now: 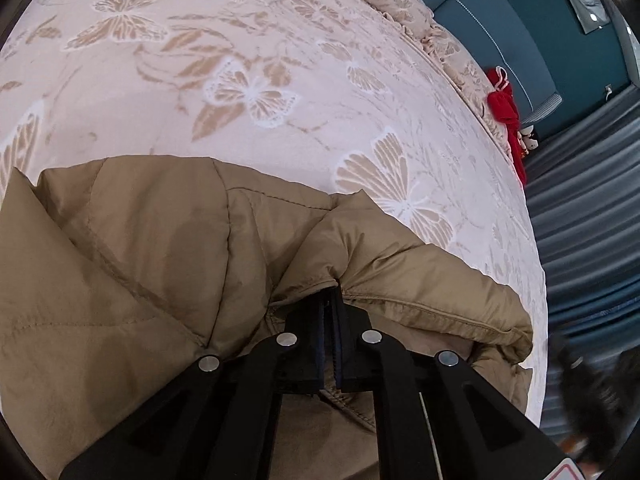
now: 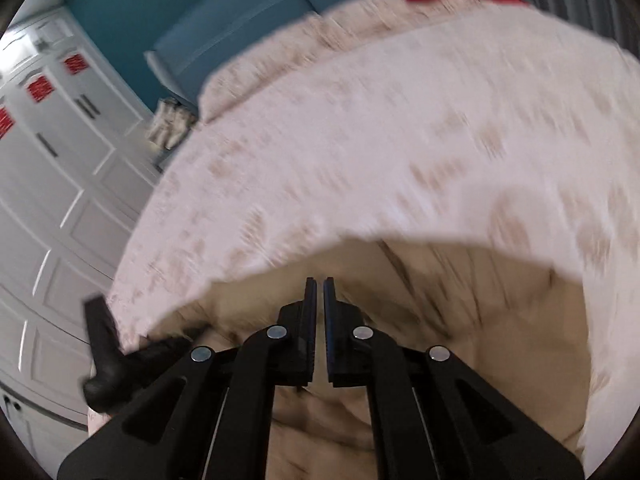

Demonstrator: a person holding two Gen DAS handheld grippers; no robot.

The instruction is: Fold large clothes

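We observe the tan padded jacket point(image 1: 168, 264) lying on the bed, spread over the pink butterfly-patterned bedspread point(image 1: 248, 80). The left gripper point(image 1: 331, 300) has its jaws pressed together on a stitched hem fold of the jacket, the fabric pinched between the pads.

In the right wrist view, which is motion-blurred, the right gripper point(image 2: 319, 292) sits above the jacket point(image 2: 460, 320) with its jaws nearly together and a narrow slit between them; we see no fabric between them. The left gripper point(image 2: 104, 356) appears at the bedspread's point(image 2: 400, 140) lower-left edge.

A red garment point(image 1: 506, 112) lies at the far side of the bed, near the teal headboard point(image 1: 512, 12).
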